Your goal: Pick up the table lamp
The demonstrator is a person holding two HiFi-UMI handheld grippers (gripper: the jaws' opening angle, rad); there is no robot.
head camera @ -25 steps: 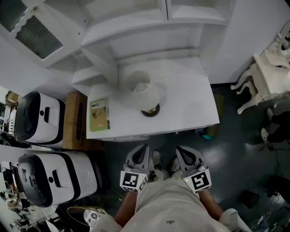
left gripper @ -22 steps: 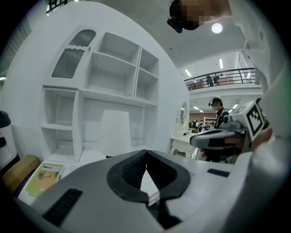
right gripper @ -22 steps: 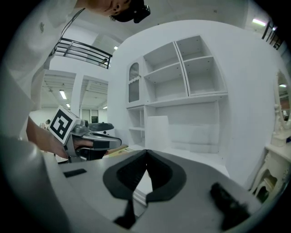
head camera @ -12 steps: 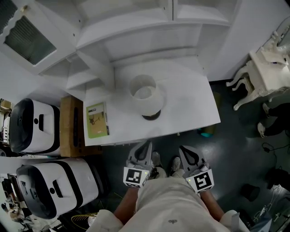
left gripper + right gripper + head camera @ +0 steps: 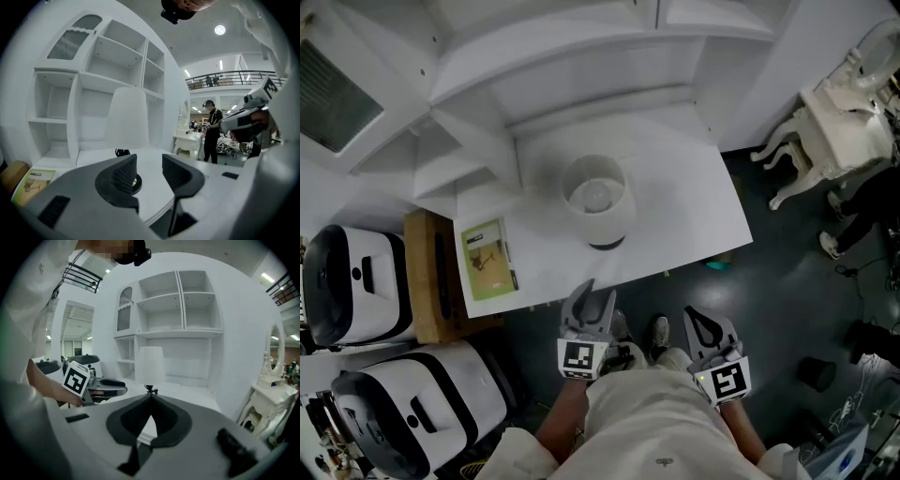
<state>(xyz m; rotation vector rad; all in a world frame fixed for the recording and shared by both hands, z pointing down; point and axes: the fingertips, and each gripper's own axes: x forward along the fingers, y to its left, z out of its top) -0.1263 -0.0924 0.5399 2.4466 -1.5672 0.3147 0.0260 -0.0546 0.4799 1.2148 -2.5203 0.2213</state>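
At the back, against the wall: big white shelves (image 5: 581, 56). Below them, a white desk (image 5: 684, 197), out over a dark floor (image 5: 787, 281).

To the left of the desk, two white and black machines (image 5: 347, 286), one in front of the other. Between them and the desk, a brown wood stand (image 5: 427, 281). Far off to the right, a small white table (image 5: 834, 131) with curly legs.

Near the middle of the desk, a bit toward the front edge: the lamp (image 5: 598, 202). Stands up straight. Has a white shade and a dark round foot. Touches nothing but the desk. Beside its foot, a small black thing (image 5: 122, 152), too small to tell.

At the left front corner of the desk, a green book (image 5: 486, 258). Lies flat, well apart from the lamp.

In front of the desk, low and close to the person's body, both tools. Left gripper (image 5: 595, 292) just by the front edge, pointing at the lamp (image 5: 126, 117). Jaws opening, with a gap and nothing between them (image 5: 149, 161); only the lamp's foot showing past one pad. Right gripper (image 5: 708, 317) a little farther out from the desk, also aimed at the lamp (image 5: 150, 364). Jaw tips pressed together (image 5: 150, 397), holding nothing.
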